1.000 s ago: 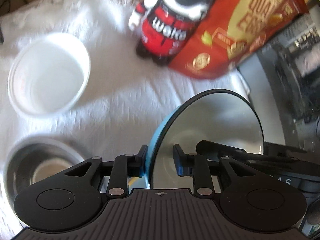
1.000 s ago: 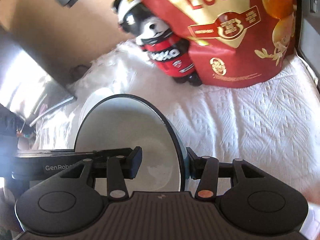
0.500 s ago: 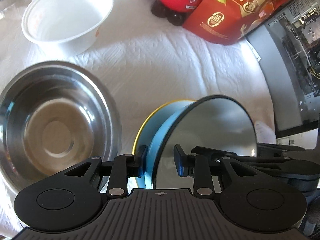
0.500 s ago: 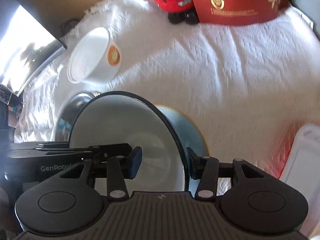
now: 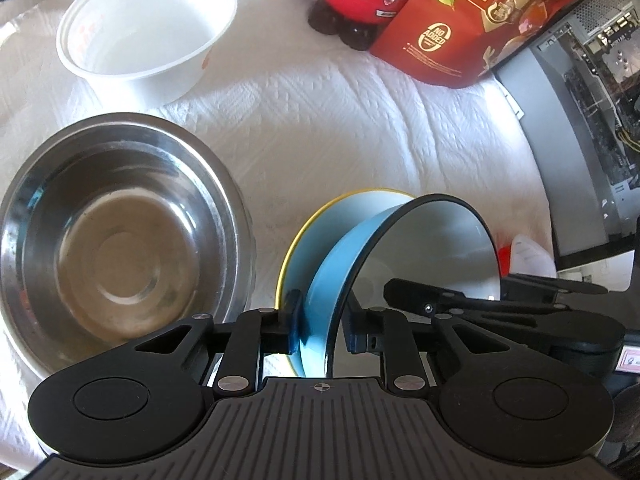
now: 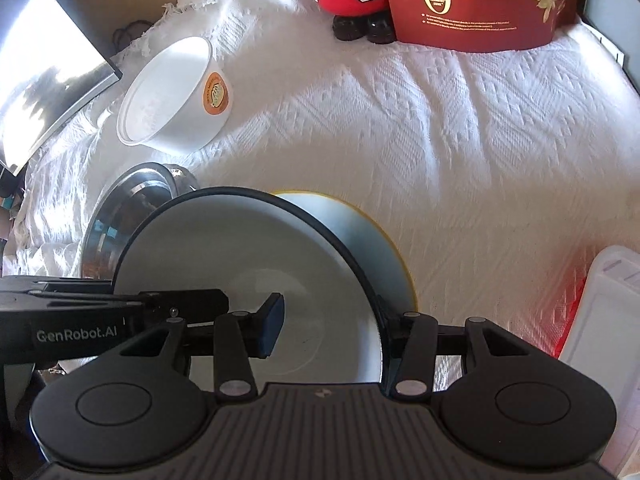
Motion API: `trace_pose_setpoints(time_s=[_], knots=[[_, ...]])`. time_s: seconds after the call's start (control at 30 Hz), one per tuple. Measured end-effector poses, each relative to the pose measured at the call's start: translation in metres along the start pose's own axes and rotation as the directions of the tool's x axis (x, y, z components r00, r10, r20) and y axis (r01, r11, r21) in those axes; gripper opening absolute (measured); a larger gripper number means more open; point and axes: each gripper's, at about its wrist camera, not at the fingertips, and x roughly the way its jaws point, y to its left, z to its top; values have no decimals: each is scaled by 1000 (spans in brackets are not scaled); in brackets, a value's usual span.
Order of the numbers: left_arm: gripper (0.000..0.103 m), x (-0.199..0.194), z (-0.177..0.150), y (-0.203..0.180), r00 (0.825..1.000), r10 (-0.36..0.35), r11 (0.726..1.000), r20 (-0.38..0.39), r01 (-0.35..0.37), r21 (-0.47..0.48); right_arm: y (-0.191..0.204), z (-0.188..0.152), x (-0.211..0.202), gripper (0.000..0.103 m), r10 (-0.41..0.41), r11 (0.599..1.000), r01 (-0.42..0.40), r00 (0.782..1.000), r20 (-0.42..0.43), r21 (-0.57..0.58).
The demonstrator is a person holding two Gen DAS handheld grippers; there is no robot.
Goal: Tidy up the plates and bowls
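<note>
A blue bowl (image 5: 432, 248) with a white inside and a black rim hangs tilted on its side between both grippers. My left gripper (image 5: 322, 328) has its jaws closing on the bowl's near wall, one pad on the blue outside and one at the white inside. From the opposite side my right gripper (image 6: 330, 324) is shut on the bowl (image 6: 248, 256), one finger inside and one outside the rim. Just under the bowl a blue plate with a yellow rim (image 5: 320, 220) (image 6: 380, 248) lies flat on the white cloth.
A steel bowl (image 5: 116, 240) (image 6: 132, 200) sits left of the plate, with a white paper bowl (image 5: 148, 28) (image 6: 168, 96) behind it. At the back stand a red bottle (image 5: 360, 0) and a red egg bag (image 5: 480, 20). A white container (image 6: 600, 320) lies right.
Both grippers came down and nearer with the blue bowl, which now hangs over the yellow-rimmed plate. The steel bowl came fully into view. The left jaws narrowed a little.
</note>
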Motion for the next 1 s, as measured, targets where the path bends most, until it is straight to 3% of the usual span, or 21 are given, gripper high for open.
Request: trace_pose_setpoints(time_s=[1.0], knots=[[21, -21, 8, 2, 999, 20, 1000, 41, -19, -21, -8, -6, -28, 48, 0, 1000, 0, 998, 62, -7]])
